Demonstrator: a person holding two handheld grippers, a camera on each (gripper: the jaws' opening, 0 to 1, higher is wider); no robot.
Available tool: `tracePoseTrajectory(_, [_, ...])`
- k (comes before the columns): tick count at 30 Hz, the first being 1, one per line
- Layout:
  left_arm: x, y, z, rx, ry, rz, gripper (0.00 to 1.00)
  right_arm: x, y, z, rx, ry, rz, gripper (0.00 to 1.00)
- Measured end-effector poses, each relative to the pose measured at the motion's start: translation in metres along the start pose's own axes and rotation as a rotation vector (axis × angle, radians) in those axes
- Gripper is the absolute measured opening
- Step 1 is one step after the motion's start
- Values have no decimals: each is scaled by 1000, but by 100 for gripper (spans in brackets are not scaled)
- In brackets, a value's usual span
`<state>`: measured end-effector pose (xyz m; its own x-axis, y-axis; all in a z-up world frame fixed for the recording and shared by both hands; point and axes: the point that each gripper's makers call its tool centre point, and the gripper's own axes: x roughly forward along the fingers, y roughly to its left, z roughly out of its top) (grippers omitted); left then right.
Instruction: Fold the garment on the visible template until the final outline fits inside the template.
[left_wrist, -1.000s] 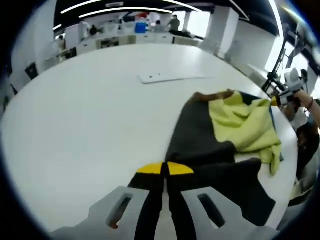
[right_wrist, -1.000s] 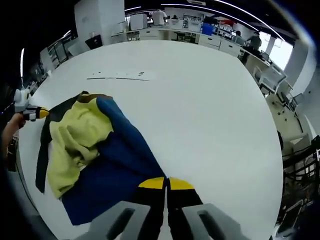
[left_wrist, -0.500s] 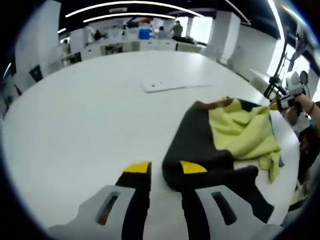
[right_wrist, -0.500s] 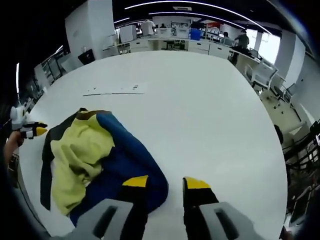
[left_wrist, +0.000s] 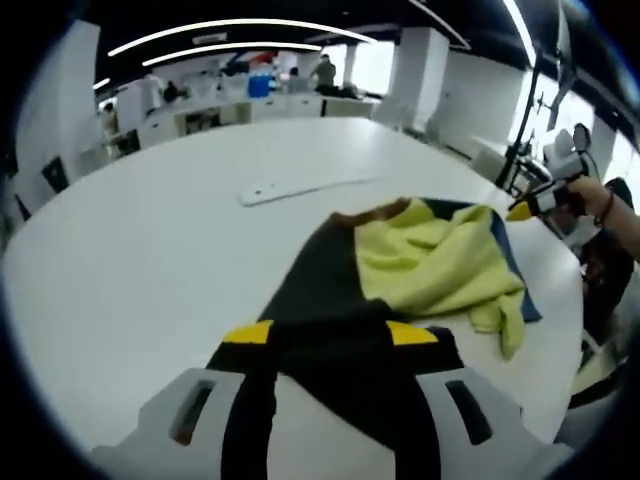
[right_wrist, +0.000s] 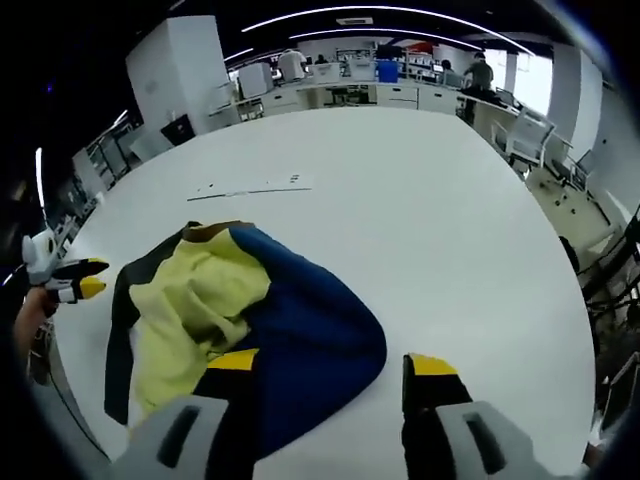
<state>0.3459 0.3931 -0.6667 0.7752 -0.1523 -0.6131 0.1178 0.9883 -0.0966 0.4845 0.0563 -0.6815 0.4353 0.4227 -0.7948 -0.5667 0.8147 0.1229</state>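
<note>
Both grippers stand with jaws apart, holding nothing — the left gripper (left_wrist: 330, 335) over the dark grey panel of the garment (left_wrist: 400, 275), the right gripper (right_wrist: 335, 365) at its blue fold. That garment lies bunched on the white table (right_wrist: 420, 210), yellow lining up; I cannot make out a template outline. Judging by the crumple, the next grip should take one hem edge cleanly — a single layer. No containers are on the table.

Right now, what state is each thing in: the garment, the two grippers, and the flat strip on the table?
garment: bunched, loosely folded, lying on the table.
left gripper: open, jaws over the garment's dark edge.
right gripper: open, over the blue edge.
white strip: flat, apart from the garment.
</note>
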Motion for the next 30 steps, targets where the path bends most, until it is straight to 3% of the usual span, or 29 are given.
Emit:
tracePoseTrajectory(10, [0, -36, -4, -12, -2, -23, 49, -7, 36, -27, -49, 27, 26, 58])
tracePoseTrajectory(15, [5, -46, -10, -75, -5, 19, 59, -5, 50, -44, -48, 57, 52, 58])
tracePoseTrajectory(19, [7, -52, -15, -60, 1, 78, 60, -5, 59, -57, -49, 71, 70, 57])
tracePoseTrajectory(22, [8, -55, -13, -90, -27, 101, 62, -7, 63, -60, -50, 55, 71, 57])
tracePoseTrajectory(30, [10, -57, -22, -131, -34, 186, 59, -7, 72, -76, -17, 38, 61, 53])
